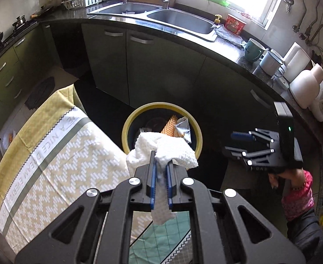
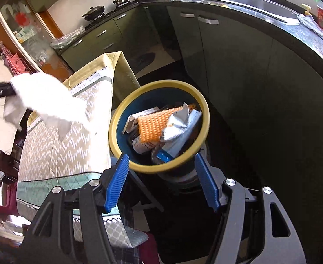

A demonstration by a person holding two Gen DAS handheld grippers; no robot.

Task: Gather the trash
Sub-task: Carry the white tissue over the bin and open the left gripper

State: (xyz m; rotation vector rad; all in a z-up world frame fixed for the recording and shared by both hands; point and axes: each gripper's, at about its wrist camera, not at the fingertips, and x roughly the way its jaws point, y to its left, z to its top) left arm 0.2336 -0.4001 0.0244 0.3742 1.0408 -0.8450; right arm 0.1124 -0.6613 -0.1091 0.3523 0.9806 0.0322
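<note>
White and waffle-textured, the crumpled paper towel (image 1: 161,149) is pinched between the blue ribbed pads of the left gripper (image 1: 161,165), its soft folds bulging above the fingertips and a thin tail hanging down between the black arms. It is held in the air just over the near edge of the trash bin (image 1: 126,132), a round tub with a thick yellow rim and dark blue inside. Inside the bin lie an orange mesh sheet (image 2: 154,125) with a raised grid, a wrinkled silvery foil wrapper (image 2: 176,125), a small printed carton (image 2: 137,116) and a blue-and-white packet (image 2: 174,147), all jumbled together. The right gripper (image 2: 161,182) stands with its blue ridged fingers wide apart and holding nothing, close to the bin's near rim. Beside the bin, a table wears a tablecloth (image 1: 58,154) in beige zigzag weave with a yellow border and printed lettering. Behind it curves a dark, glossy counter (image 1: 183,41) with a steel double sink (image 1: 161,17).
</note>
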